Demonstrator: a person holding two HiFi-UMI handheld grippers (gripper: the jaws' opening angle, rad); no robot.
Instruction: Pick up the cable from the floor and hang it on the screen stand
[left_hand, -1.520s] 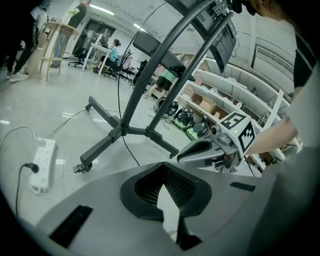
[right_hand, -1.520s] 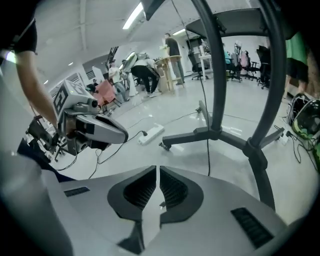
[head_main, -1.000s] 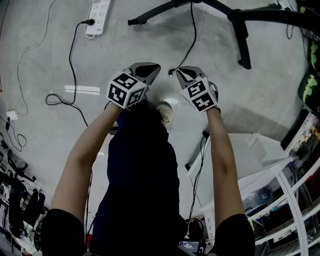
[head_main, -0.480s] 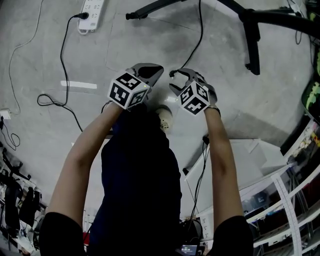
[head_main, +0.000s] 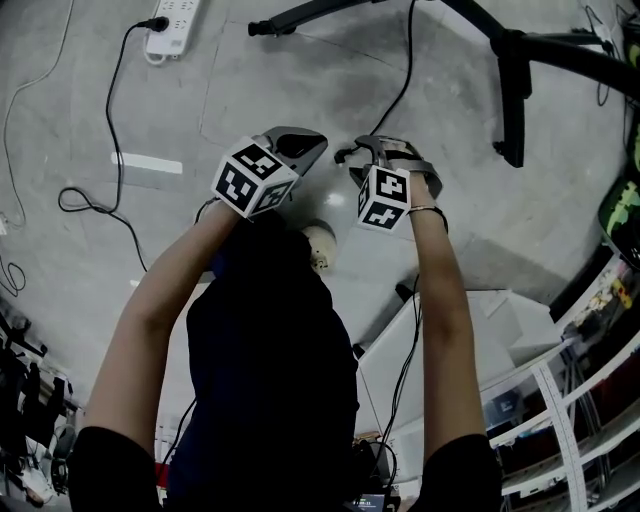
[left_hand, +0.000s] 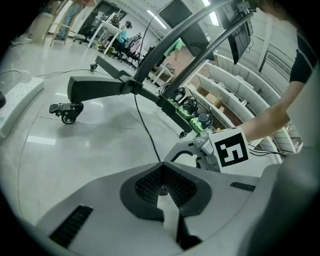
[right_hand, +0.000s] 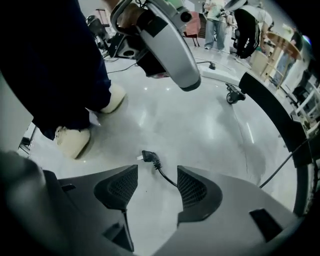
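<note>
R gripper (right_hand: 157, 180) over floor (right_hand: 200, 115), 2 jaws just opening wide, cable plug (right_hand: 149, 157) lying ungripped between them, L gripper (left_hand: 161, 172) jaws pressed together, empty

Black cable (right_hand: 150, 157); pale grey floor (head_main: 215, 95); black-and-white marker cube (head_main: 250, 178).

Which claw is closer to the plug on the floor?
Right: the right claw, jaws just opening, hangs over the plug, cable between them untouched; left claw, shut, is beside.

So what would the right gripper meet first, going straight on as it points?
Likely the cable near its plug on the floor. On the right gripper the jaws have just been opening, cable between them, untouched.
</note>
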